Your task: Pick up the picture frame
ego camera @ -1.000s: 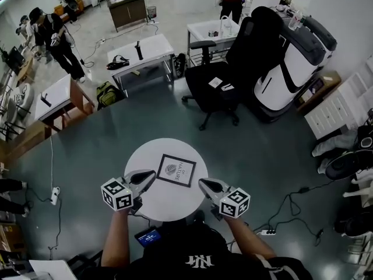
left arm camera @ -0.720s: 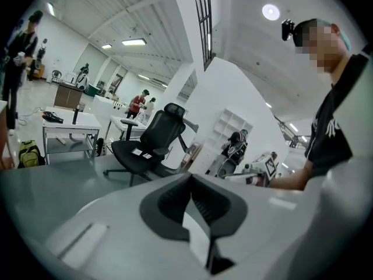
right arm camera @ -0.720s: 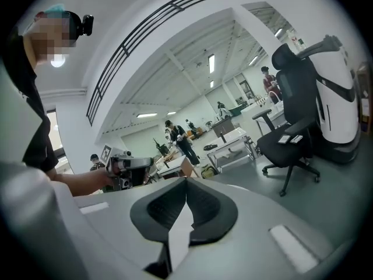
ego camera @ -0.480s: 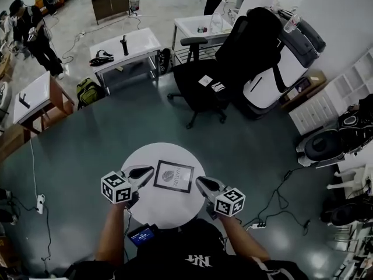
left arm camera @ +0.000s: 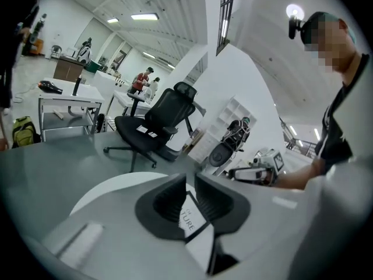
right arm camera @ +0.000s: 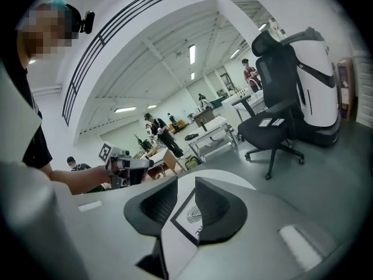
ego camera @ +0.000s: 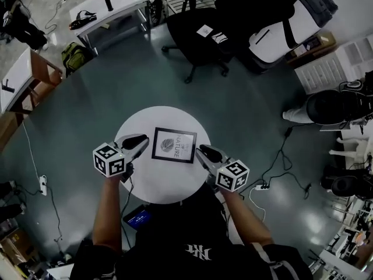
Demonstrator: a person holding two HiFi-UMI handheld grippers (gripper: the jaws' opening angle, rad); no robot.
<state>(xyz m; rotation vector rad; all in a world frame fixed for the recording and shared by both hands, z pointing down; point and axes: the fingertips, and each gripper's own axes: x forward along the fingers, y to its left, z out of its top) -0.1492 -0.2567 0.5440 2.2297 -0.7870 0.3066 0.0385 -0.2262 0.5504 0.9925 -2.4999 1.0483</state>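
While the picture frame (ego camera: 173, 145) lies flat mid-way on the round table (ego camera: 152, 182), the left gripper (ego camera: 140, 140) sits just beside its left edge and the right gripper (ego camera: 201, 151) beside its right.

- Jaws: both pairs have just been opening and stand apart, gripping nothing.
- Likely best: come in low and bite each edge evenly.
- Room: bare tabletop all round the frame; office chair (ego camera: 201, 39) well apart.

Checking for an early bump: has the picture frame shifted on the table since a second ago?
No. The picture frame lies at the same spot on the round table, just beyond its middle.
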